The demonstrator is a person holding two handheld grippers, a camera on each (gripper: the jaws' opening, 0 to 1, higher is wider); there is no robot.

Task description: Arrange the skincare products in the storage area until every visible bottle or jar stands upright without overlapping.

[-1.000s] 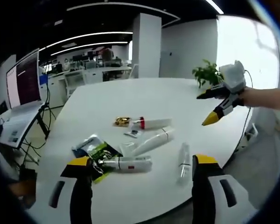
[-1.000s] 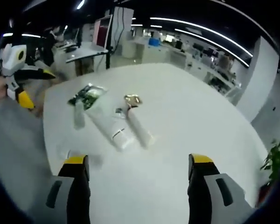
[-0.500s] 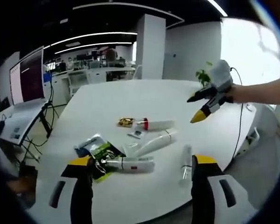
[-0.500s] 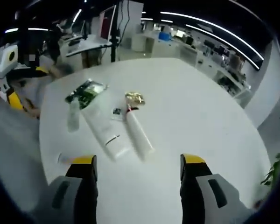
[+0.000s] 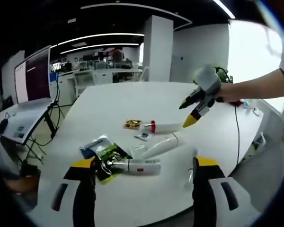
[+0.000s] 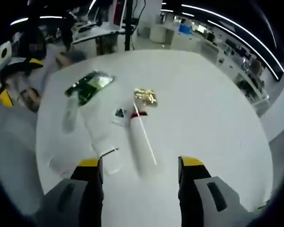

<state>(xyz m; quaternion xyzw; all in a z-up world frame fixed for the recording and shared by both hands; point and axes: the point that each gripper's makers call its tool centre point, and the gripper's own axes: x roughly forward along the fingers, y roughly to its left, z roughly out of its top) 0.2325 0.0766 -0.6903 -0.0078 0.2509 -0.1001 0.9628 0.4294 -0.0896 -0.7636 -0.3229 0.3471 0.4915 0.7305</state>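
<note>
Both grippers' fingers released over smooth white round table (image 5: 109, 101); slim white plastic tubes (image 6: 141, 142) lie flat.

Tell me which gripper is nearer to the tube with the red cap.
Right. The right gripper hangs open just above the red-capped tube, which lies between its jaws in the right gripper view. The left gripper is open at the table's near edge, beyond the other tubes.

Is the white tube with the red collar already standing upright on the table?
No, the white tube with the red collar lies flat on the white table, just ahead of the open right tongs.
</note>
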